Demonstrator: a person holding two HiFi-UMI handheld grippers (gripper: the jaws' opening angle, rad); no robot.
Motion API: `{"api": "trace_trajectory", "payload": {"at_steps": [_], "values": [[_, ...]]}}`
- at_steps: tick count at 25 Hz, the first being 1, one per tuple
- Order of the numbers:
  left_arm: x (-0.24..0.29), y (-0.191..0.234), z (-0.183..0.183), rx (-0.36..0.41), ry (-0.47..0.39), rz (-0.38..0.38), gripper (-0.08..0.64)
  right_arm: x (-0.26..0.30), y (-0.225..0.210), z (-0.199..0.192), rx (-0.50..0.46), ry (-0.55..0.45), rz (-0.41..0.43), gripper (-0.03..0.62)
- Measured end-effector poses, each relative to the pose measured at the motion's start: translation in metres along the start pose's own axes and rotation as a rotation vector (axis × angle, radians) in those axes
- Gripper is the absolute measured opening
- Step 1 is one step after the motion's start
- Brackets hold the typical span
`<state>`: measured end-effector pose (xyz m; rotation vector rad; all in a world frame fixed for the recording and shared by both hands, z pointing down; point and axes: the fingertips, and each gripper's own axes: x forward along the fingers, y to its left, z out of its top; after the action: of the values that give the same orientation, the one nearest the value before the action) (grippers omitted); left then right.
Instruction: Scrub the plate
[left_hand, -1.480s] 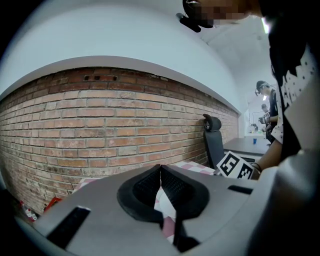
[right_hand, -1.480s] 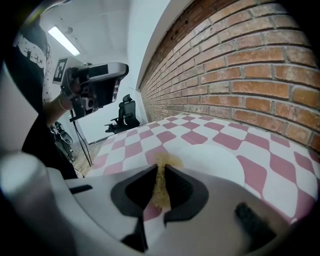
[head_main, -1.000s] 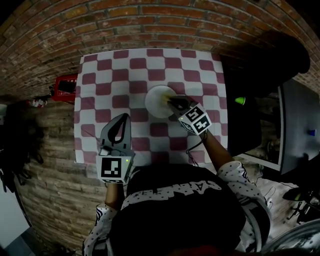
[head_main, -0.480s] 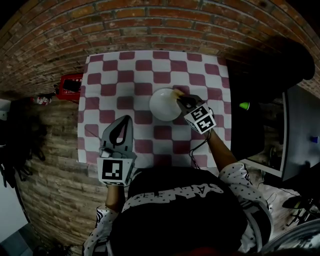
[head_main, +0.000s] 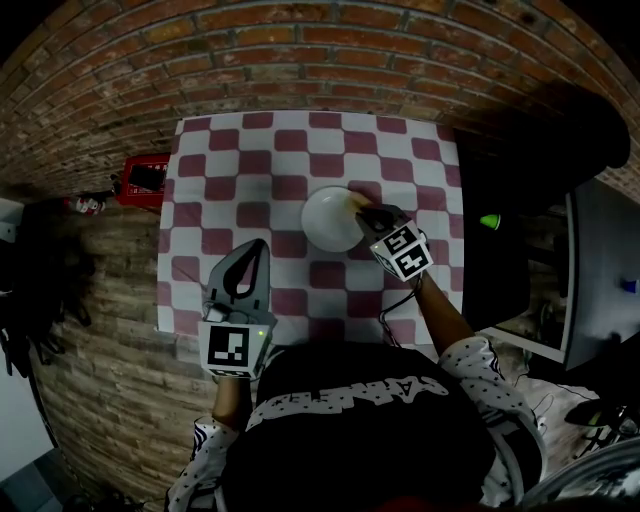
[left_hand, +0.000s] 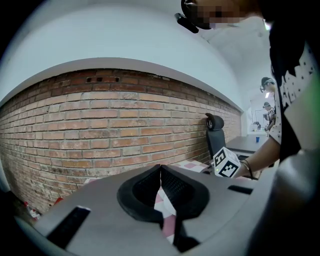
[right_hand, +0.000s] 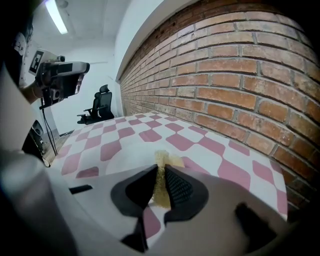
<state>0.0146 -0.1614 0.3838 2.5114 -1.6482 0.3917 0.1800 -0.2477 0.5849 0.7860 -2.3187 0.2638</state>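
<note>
A white plate (head_main: 328, 220) lies near the middle of the pink-and-white checked table (head_main: 230, 165). My right gripper (head_main: 364, 213) is at the plate's right rim, shut on a yellow sponge (head_main: 352, 205). In the right gripper view the sponge (right_hand: 161, 161) sticks out between the jaws (right_hand: 160, 170) and its tip rests over the plate (right_hand: 125, 156). My left gripper (head_main: 252, 250) is held above the table's near left part, well apart from the plate. Its jaws (left_hand: 161, 169) are shut with nothing between them.
A red crate (head_main: 143, 175) stands on the floor left of the table. A black office chair (head_main: 545, 125) and a grey desk (head_main: 600, 260) stand to the right, with a small green object (head_main: 487, 220) between. A brick wall (right_hand: 240, 75) runs along the table's far side.
The right gripper has slid the sponge from the plate's right part to its far-right rim. The left gripper has stayed where it was.
</note>
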Motion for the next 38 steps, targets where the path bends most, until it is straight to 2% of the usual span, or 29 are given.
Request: {"api": "trace_trajectory", "payload": {"at_steps": [38], "values": [[-0.02, 0.013, -0.01, -0.024, -0.011, -0.058, 0.012, -0.011, 0.08, -0.015, 0.081, 0.022, 0.04, 0.052]]}}
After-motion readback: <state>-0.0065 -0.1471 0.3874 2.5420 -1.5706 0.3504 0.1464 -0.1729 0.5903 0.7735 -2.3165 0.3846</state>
